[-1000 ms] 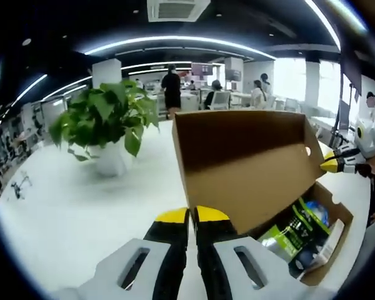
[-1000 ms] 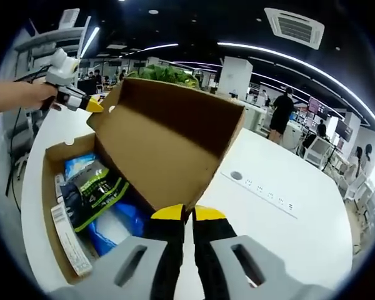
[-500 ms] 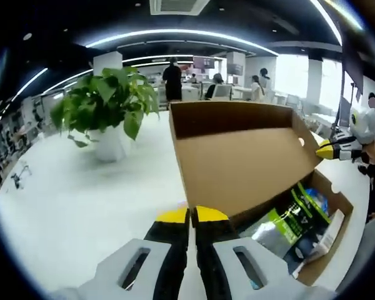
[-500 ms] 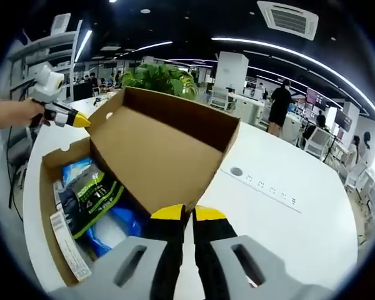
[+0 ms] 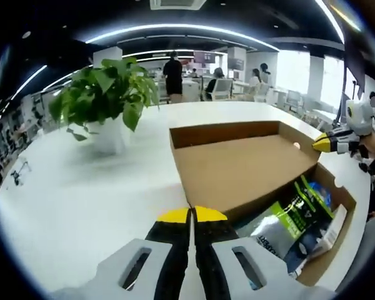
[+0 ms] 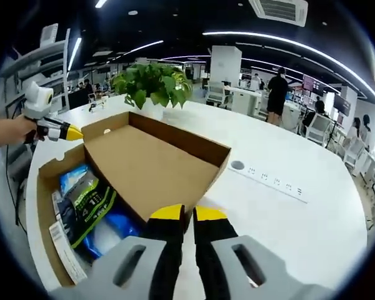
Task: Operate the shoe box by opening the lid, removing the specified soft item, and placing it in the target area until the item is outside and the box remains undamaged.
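Two grippers, left (image 5: pixel 192 215) and right (image 6: pixel 182 214), jaws together on nothing, flank a box (image 6: pixel 47 181) whose lid (image 6: pixel 150 165) lies open, packets (image 6: pixel 87 200) inside.

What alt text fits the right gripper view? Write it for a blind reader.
An open cardboard shoe box sits on a white table, its lid folded back, packaged items inside. The right gripper points at it, jaws together; a potted plant stands behind.

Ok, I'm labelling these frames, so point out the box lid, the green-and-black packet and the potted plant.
box lid (image 6: pixel 151 164), right gripper view, on its brown inner face.
green-and-black packet (image 5: pixel 289 217), left gripper view, on its printed front inside the box.
potted plant (image 5: pixel 103 94), left gripper view, on the leaves above the white pot.
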The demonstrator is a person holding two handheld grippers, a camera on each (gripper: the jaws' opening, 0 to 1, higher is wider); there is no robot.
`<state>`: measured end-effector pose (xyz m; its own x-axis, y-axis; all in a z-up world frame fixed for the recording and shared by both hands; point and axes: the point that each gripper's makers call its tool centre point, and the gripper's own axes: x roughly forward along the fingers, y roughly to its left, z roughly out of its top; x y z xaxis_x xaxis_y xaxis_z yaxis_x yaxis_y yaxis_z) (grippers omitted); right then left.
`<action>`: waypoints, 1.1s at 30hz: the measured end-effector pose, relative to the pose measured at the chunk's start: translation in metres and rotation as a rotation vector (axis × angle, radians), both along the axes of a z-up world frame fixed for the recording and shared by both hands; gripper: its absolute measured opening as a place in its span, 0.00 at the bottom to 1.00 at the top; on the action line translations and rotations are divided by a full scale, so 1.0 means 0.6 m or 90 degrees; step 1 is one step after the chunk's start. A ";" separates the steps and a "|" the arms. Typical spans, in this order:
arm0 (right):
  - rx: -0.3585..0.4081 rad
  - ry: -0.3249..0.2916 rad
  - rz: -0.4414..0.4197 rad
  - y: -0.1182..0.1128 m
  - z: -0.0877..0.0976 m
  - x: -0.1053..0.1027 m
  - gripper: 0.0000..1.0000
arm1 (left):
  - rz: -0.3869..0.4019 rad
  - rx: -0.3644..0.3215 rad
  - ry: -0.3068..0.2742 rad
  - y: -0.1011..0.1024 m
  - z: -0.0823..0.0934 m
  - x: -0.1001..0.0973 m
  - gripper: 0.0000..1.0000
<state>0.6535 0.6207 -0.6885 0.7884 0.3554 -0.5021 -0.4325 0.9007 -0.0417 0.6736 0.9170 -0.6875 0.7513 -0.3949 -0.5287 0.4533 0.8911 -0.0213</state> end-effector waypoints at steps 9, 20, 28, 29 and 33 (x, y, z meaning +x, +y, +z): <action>0.016 0.016 -0.006 -0.001 -0.008 0.005 0.04 | 0.001 0.004 0.005 0.001 -0.004 0.006 0.00; 0.010 0.032 -0.004 0.000 -0.015 0.012 0.04 | 0.007 0.010 0.014 -0.001 -0.006 0.008 0.00; 0.006 0.046 -0.003 0.002 -0.019 0.016 0.04 | 0.000 0.038 0.016 -0.002 -0.011 0.007 0.00; 0.005 0.048 -0.002 0.002 -0.020 0.016 0.04 | 0.000 0.039 0.017 -0.002 -0.011 0.007 0.00; 0.001 0.050 0.002 0.001 -0.019 0.016 0.04 | 0.000 0.037 0.022 -0.001 -0.011 0.008 0.00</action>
